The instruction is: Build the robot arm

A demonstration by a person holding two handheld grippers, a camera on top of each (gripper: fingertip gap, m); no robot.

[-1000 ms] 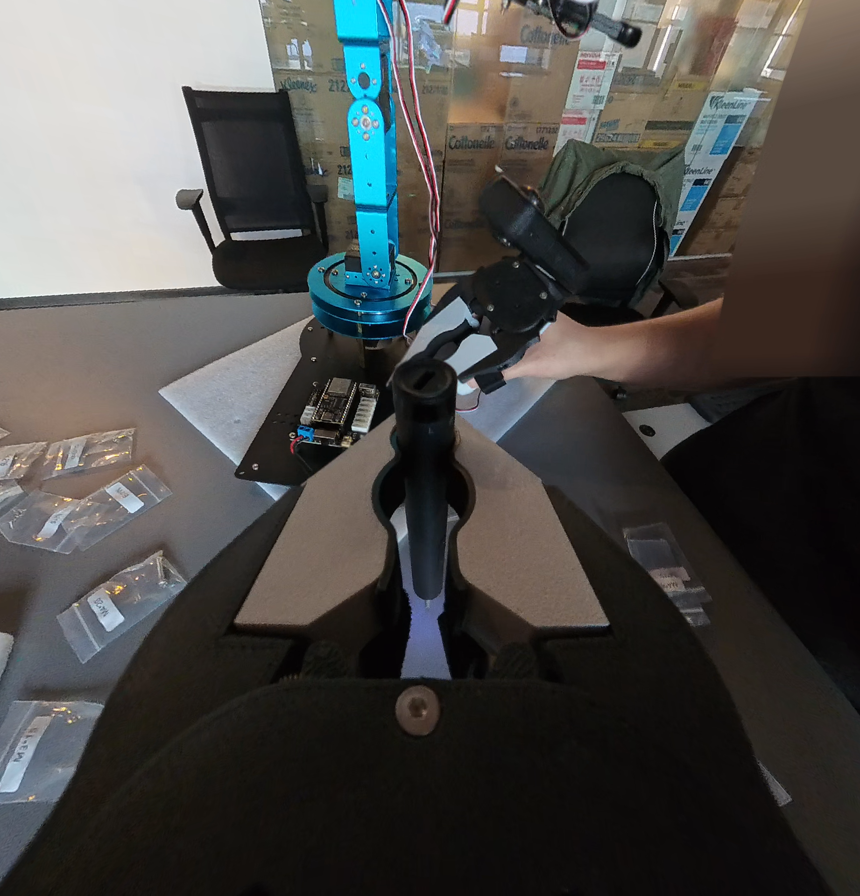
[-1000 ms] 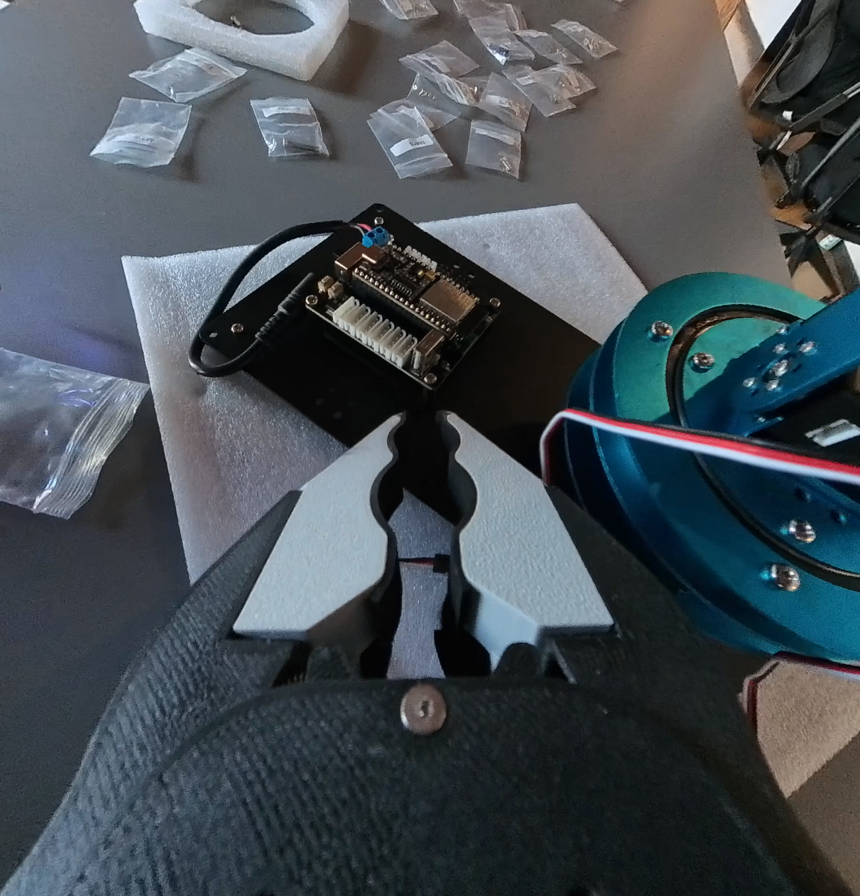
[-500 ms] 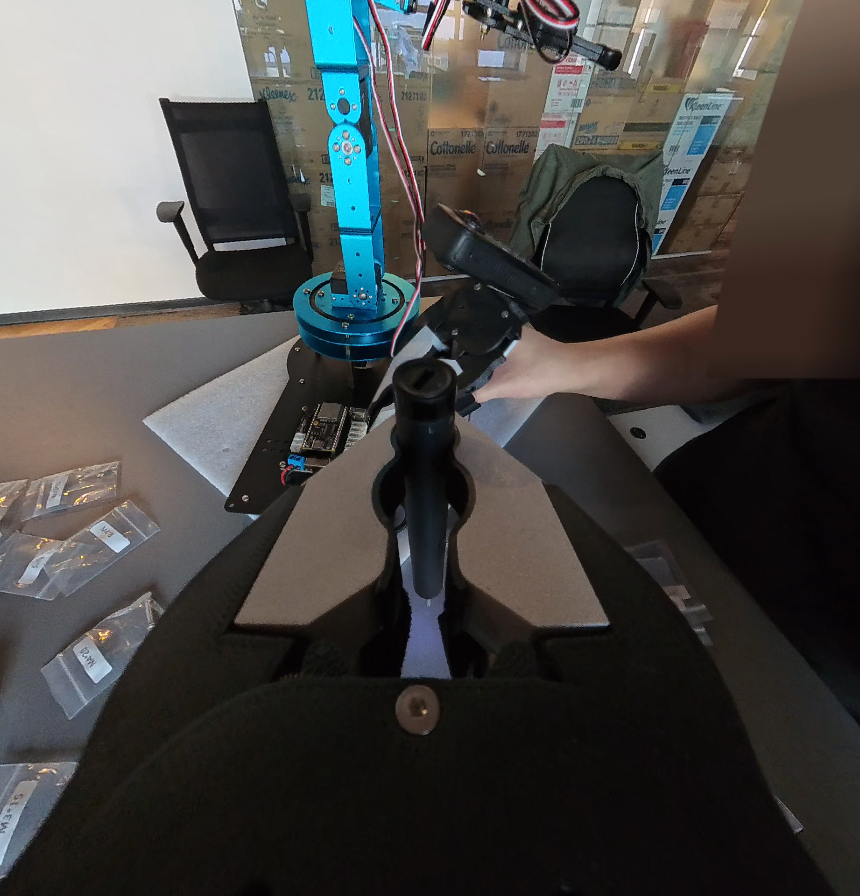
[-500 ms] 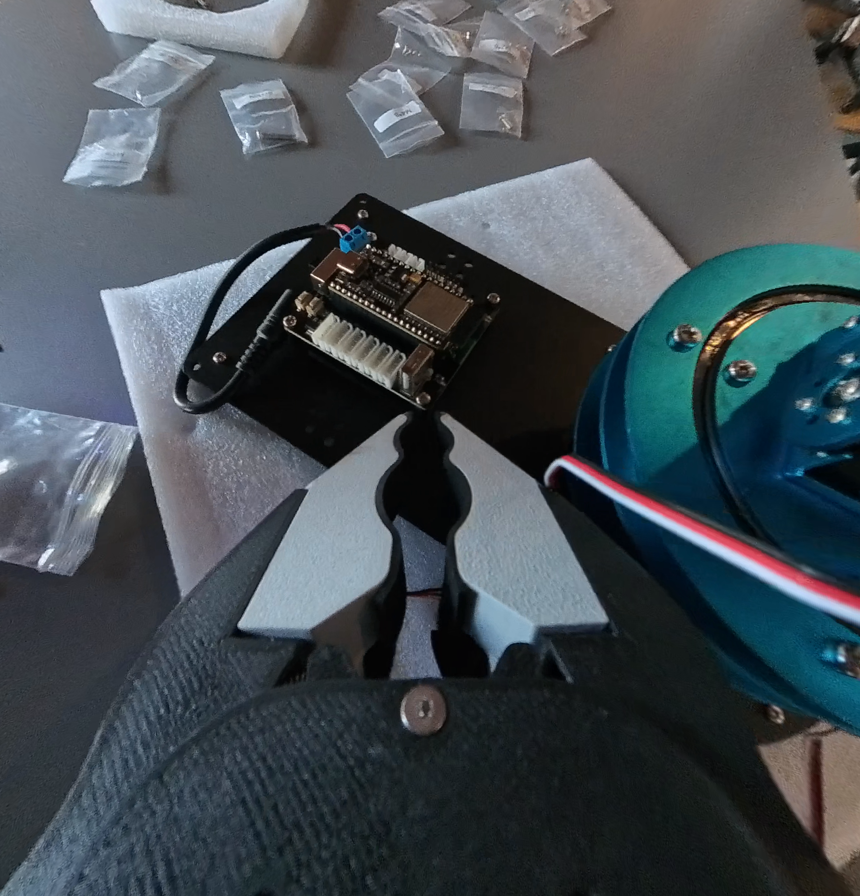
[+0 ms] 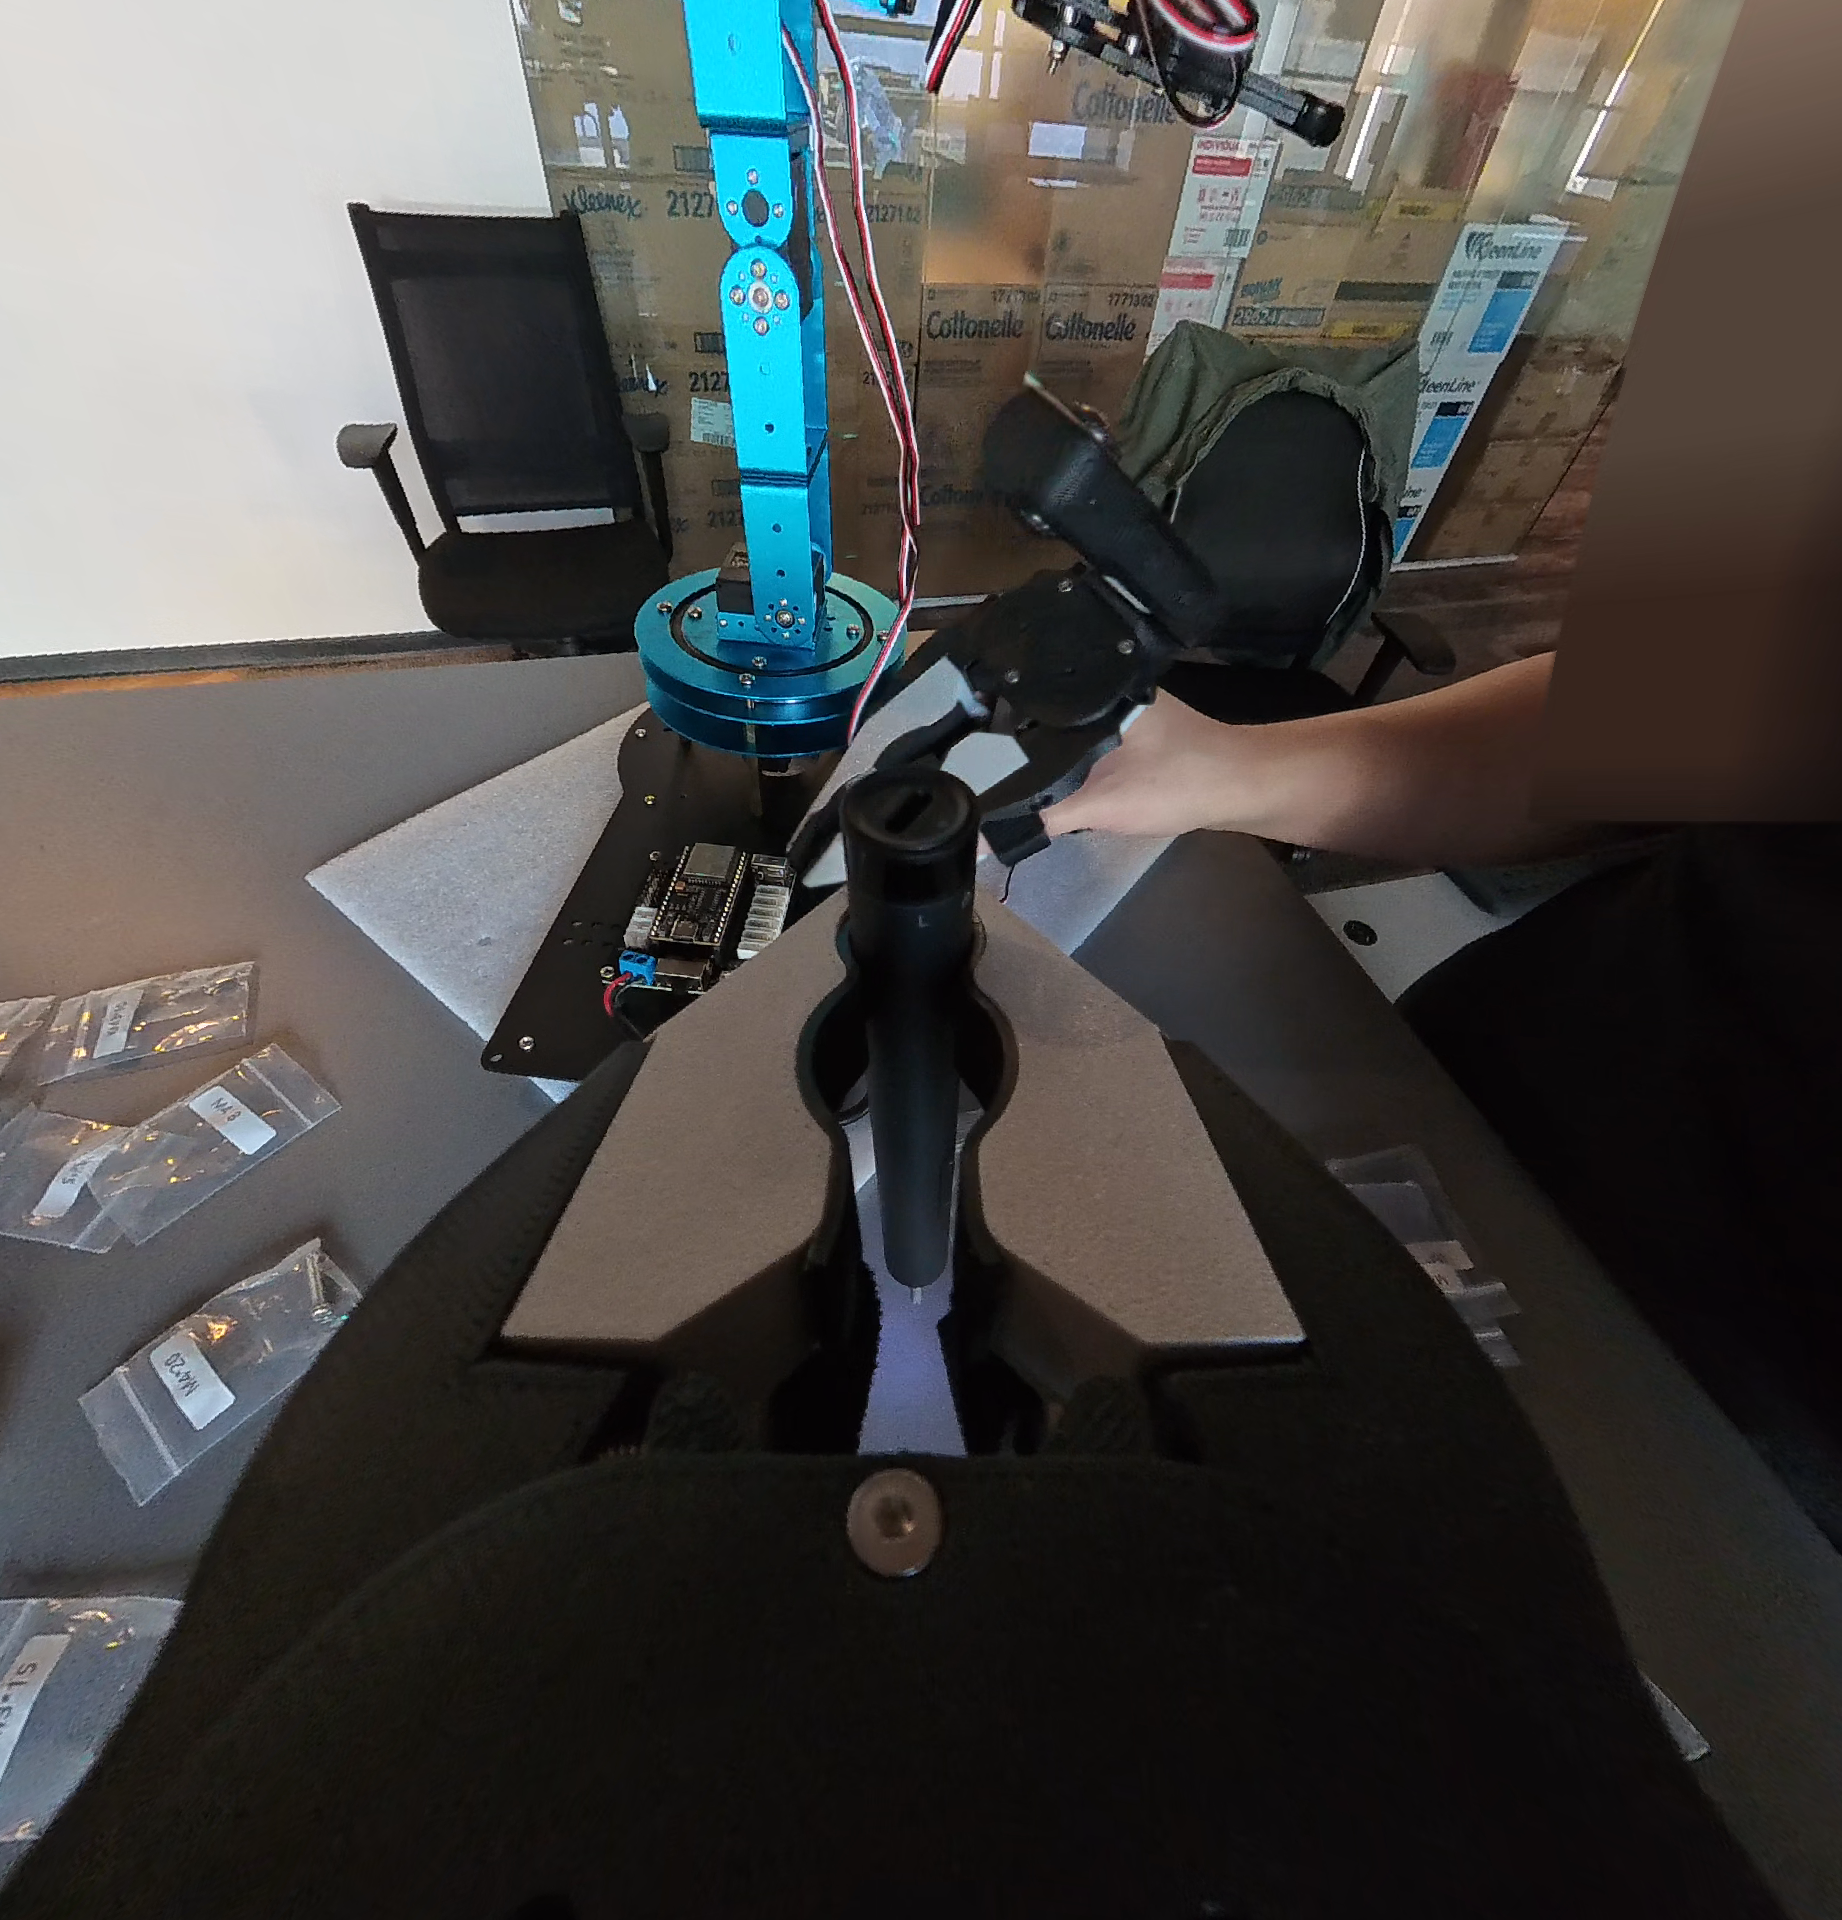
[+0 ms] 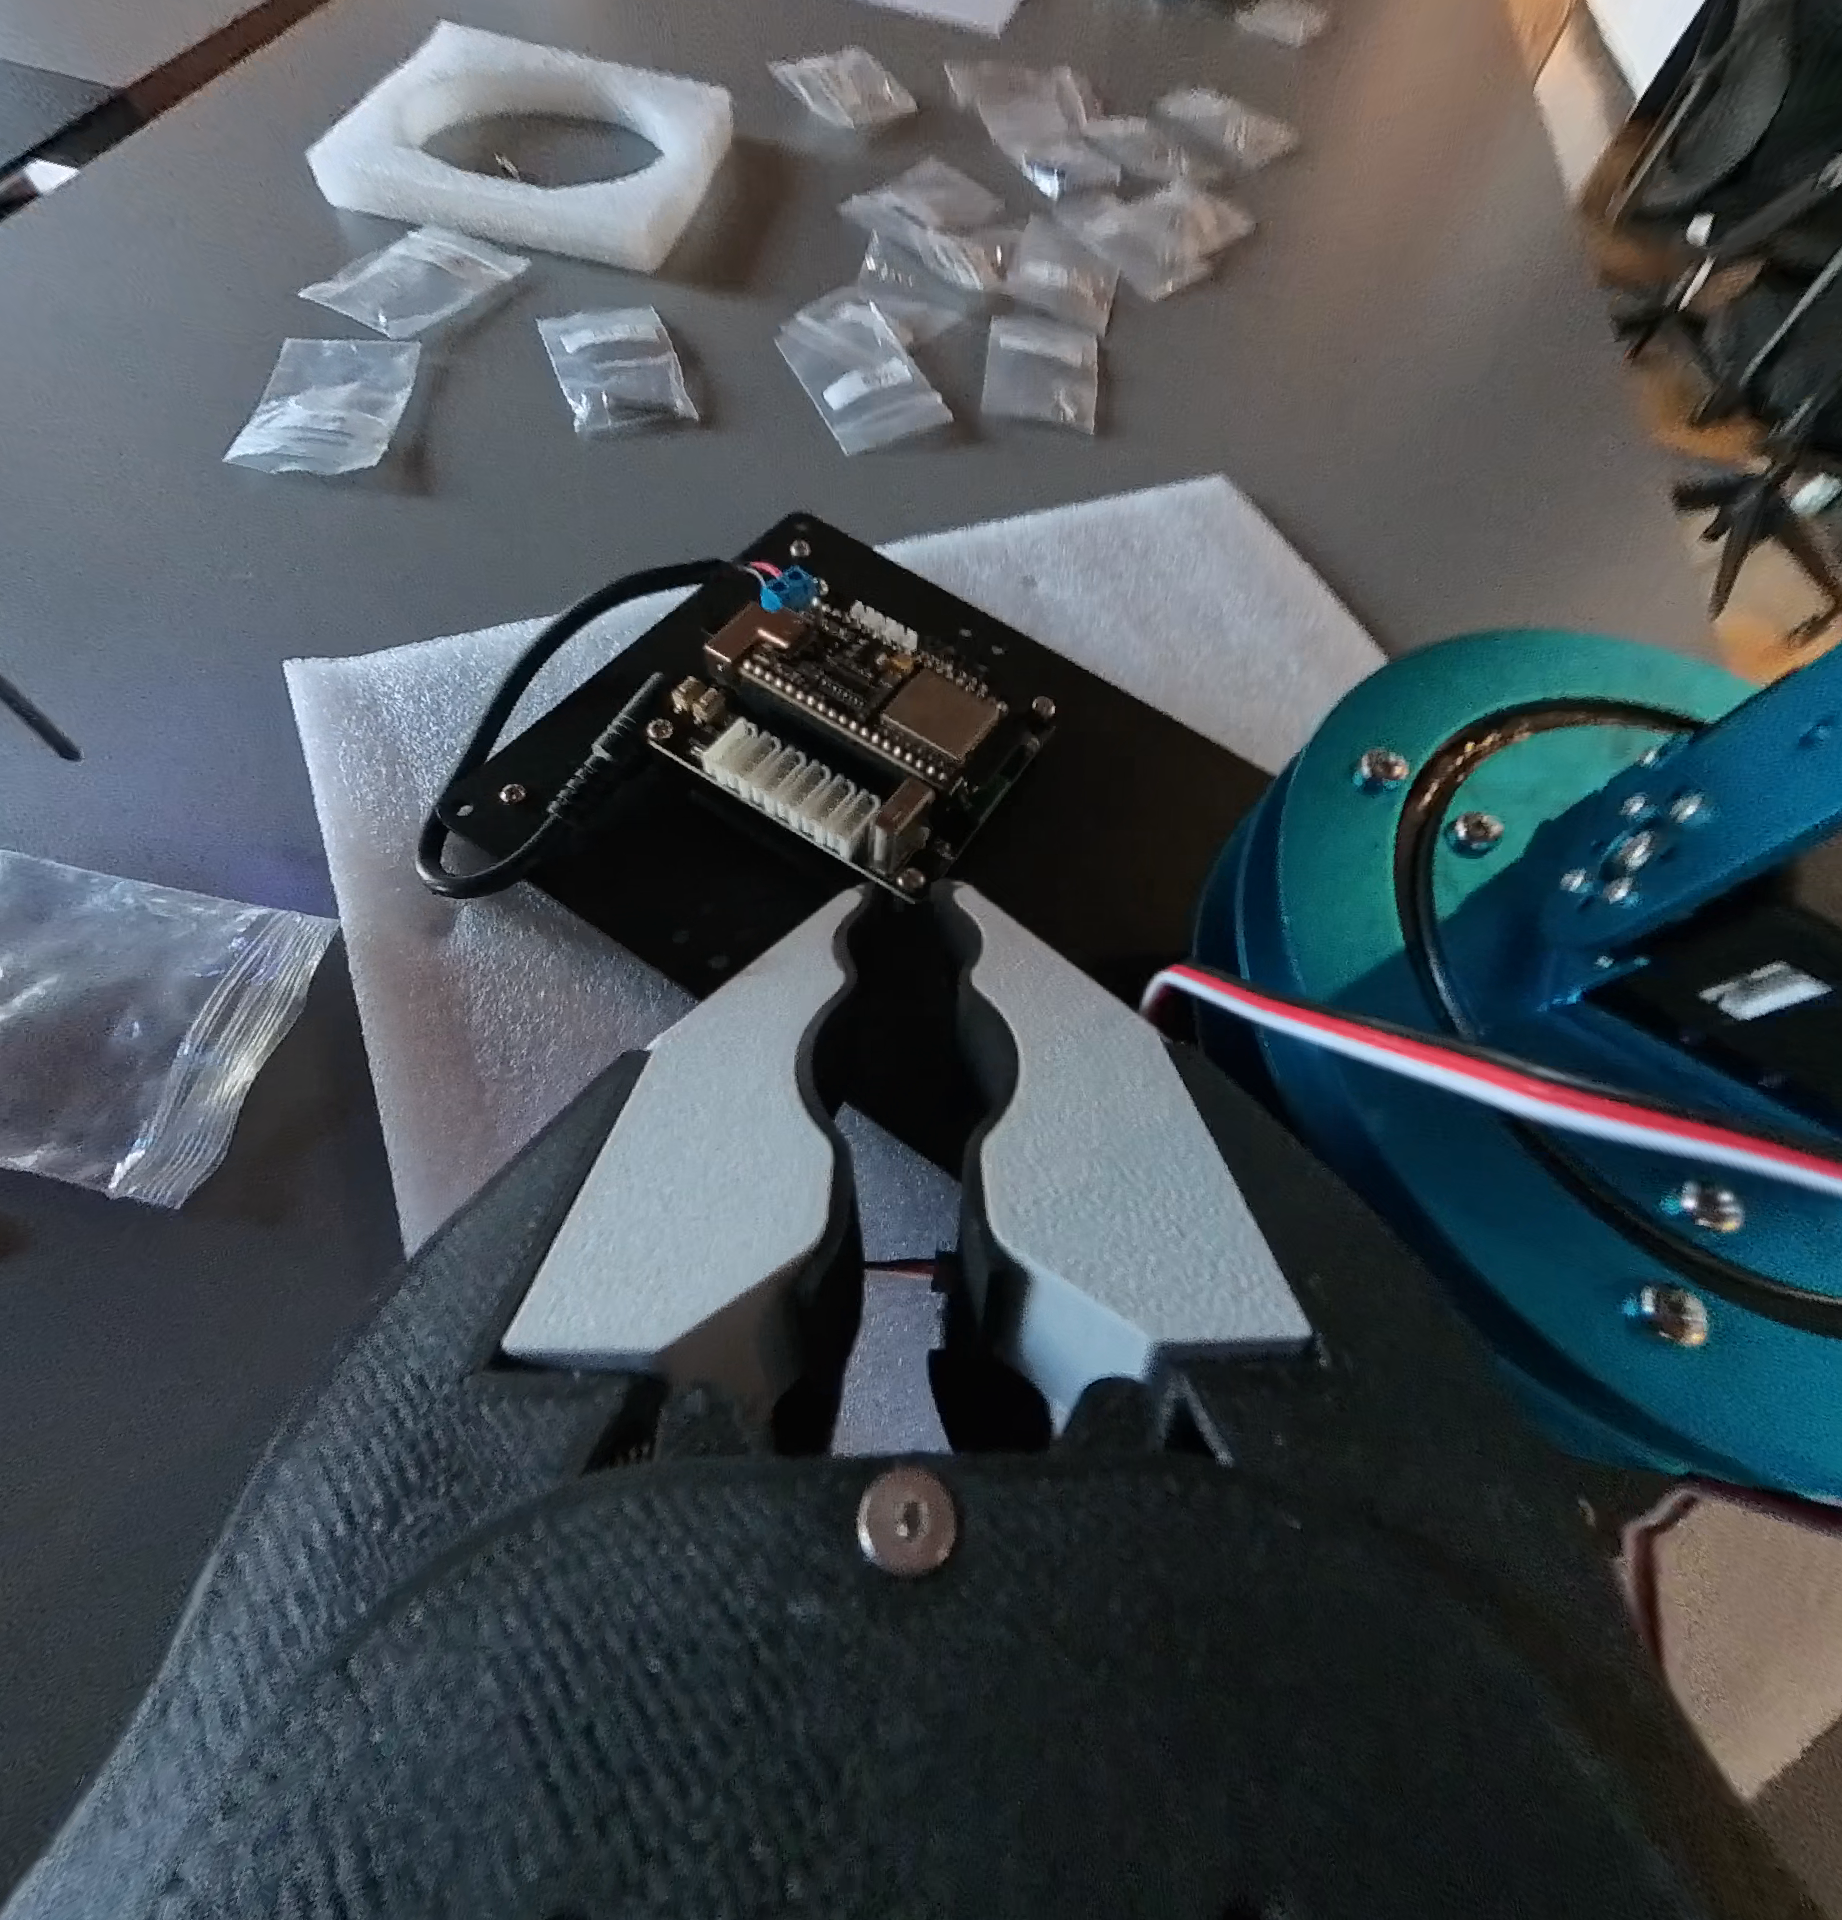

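Black pen-shaped driver (image 5: 912,1091) sat clamped in my left tongs (image 5: 912,935) above the grey surface (image 5: 221,790), while my right tongs (image 6: 909,904), nearly shut, looked to be pinching a thin red-and-black wire (image 6: 896,1270) just short of the controller board (image 6: 844,727), beside the blue turntable base (image 6: 1416,1039).

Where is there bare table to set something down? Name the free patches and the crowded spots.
Free: grey table between the foam sheet, the small bags and the large bag; also the foam sheet's far corner beside the black plate. Crowded: the far bag cluster and around the blue base.
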